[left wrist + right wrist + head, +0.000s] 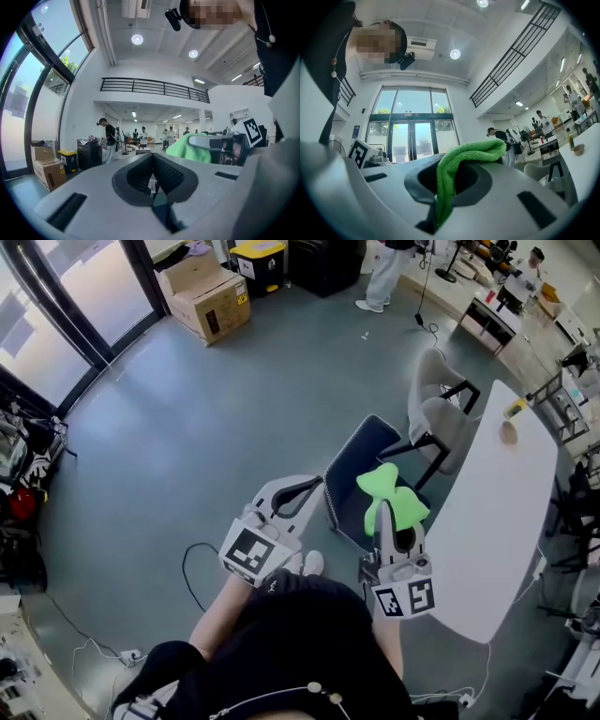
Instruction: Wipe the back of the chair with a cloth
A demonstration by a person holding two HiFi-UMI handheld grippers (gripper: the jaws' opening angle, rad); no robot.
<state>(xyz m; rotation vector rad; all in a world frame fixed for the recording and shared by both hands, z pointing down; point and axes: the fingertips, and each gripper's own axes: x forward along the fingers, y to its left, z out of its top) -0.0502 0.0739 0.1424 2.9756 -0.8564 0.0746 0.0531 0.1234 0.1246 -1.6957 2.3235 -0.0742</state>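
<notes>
A dark blue chair (359, 460) stands at the near left edge of the white table (497, 521). My right gripper (384, 507) is held over it, shut on a bright green cloth (391, 493) that bunches out past the jaw tips. In the right gripper view the cloth (461, 161) is clamped between the jaws and folds over to the right. My left gripper (309, 487) hovers just left of the chair, shut and holding nothing. Its own view shows my left gripper (152, 185) with jaws closed together and the green cloth (187, 147) off to the right.
A pale grey chair (439, 409) stands beyond the dark one at the table's left side. Cardboard boxes (208, 296) and a yellow-lidded bin (260, 261) sit at the far wall. A cable (192, 568) trails on the floor near my feet. People stand in the distance (108, 138).
</notes>
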